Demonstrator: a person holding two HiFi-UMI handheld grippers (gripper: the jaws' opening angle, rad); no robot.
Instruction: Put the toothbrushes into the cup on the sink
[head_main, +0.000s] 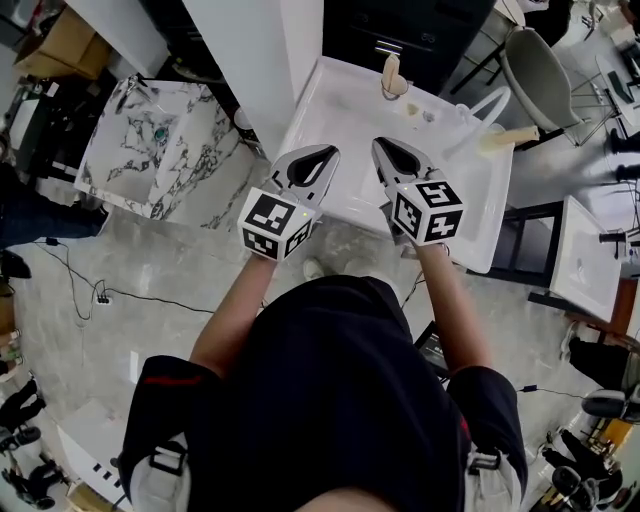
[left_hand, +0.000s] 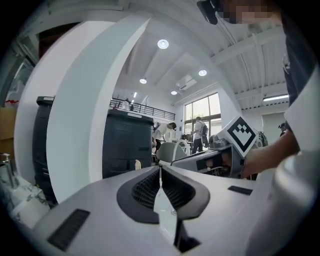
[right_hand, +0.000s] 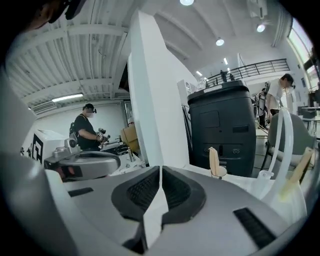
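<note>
A white sink (head_main: 340, 110) lies ahead of me. At its far rim stands a small beige cup (head_main: 393, 88) (right_hand: 219, 172) with a beige toothbrush (right_hand: 214, 157) upright in it. A second beige stick-shaped thing (head_main: 506, 138) (right_hand: 299, 172) lies by the white looped faucet (head_main: 482, 105) at the right; I cannot tell what it is. My left gripper (head_main: 318, 156) (left_hand: 160, 172) and right gripper (head_main: 386, 150) (right_hand: 160, 172) hover side by side over the sink's near part. Both are shut, with nothing between their pads.
A marble-patterned sink (head_main: 150, 140) stands at the left, behind a white pillar (head_main: 260, 60). A dark cabinet (head_main: 420, 30) is behind the sink, a grey chair (head_main: 545, 70) at the back right and another white basin (head_main: 590, 260) at the right. People stand far off.
</note>
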